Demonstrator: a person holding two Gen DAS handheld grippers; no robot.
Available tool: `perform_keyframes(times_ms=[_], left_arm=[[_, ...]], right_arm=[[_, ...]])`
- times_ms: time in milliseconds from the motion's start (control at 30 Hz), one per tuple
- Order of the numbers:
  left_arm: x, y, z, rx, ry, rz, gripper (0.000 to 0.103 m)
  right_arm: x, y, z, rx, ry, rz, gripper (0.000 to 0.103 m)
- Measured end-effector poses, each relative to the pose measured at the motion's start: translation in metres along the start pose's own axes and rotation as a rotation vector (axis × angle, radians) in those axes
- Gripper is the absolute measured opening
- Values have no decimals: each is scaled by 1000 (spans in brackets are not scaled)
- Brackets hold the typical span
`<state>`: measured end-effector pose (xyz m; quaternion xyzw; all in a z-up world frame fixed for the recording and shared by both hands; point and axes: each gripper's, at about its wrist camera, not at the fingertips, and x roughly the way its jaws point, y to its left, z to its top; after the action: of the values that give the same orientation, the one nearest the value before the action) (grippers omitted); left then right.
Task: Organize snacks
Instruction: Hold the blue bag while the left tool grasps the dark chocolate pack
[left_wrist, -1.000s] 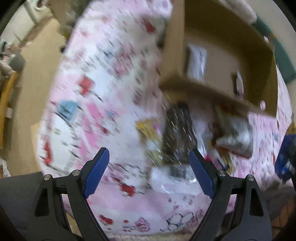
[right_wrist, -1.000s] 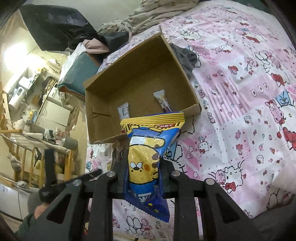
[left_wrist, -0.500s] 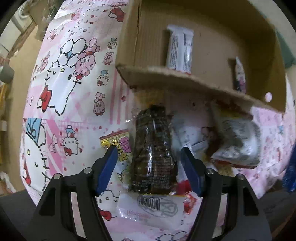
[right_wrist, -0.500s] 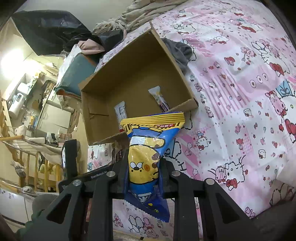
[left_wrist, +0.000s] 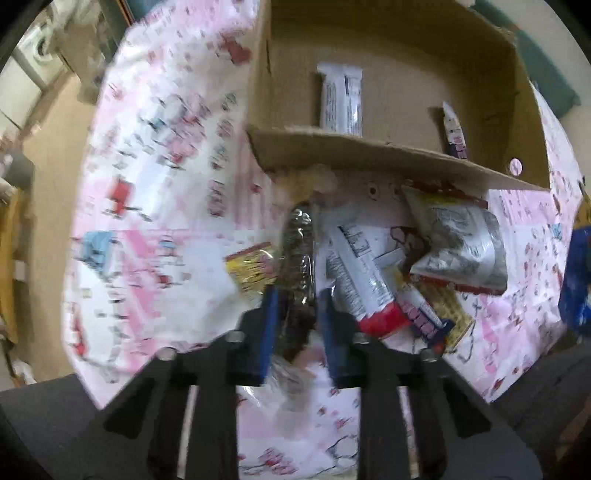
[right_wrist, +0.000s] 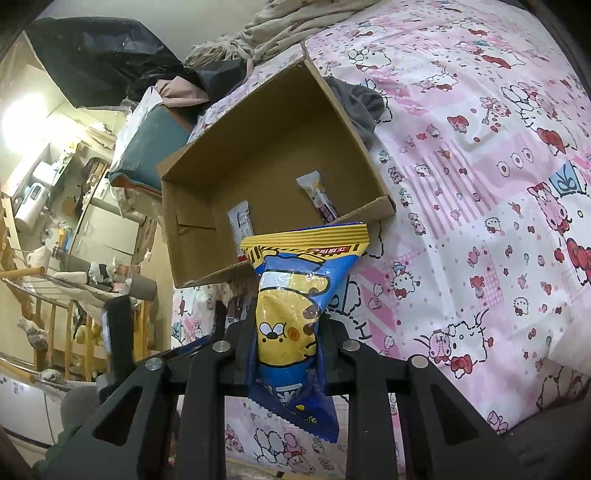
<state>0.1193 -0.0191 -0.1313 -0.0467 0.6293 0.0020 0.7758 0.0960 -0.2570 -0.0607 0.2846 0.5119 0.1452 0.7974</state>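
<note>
Your left gripper (left_wrist: 295, 314) is nearly closed, its blue pads (left_wrist: 266, 325) pinching the dark glossy snack packet (left_wrist: 298, 266) that reaches forward from the jaws. Just left of that packet lies a yellow wrapper (left_wrist: 251, 267); to the right a white-and-red bar wrapper (left_wrist: 360, 284) and a crumpled silver bag (left_wrist: 458, 243) sit on the pink cartoon-print sheet (left_wrist: 155, 206). Ahead, the cardboard box (left_wrist: 369, 155) raises its near wall between the pile and a white bar (left_wrist: 340, 99) inside.

Your right gripper (right_wrist: 286, 332) is clamped tight on the blue-and-yellow snack bag (right_wrist: 291, 314), held upright, well short of the box (right_wrist: 258, 147). Only this view shows the whole box floor, with two packets, and the dark cloth (right_wrist: 358, 107) beyond its far-right wall.
</note>
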Motion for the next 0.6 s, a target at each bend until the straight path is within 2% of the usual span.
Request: perform_keyframes(times_ms=[100, 267, 400, 467, 500, 600], left_arm=[[-9, 4, -9, -12, 9, -29, 9], [-6, 31, -12, -69, 6, -8, 7], [4, 44, -7, -107, 27, -37, 15], [16, 42, -5, -101, 68, -41, 15], [26, 40, -7, -100, 104, -44, 11], [25, 39, -12, -111, 99, 2, 10]], right_arm=[[-2, 2, -2, -7, -2, 6, 25], [-5, 6, -5, -23, -7, 14, 25], [-5, 7, -5, -23, -5, 16, 25], [-5, 7, -5, -21, -2, 16, 25], [-5, 7, -5, -22, 0, 15, 25], [-6, 7, -6, -24, -5, 10, 25]])
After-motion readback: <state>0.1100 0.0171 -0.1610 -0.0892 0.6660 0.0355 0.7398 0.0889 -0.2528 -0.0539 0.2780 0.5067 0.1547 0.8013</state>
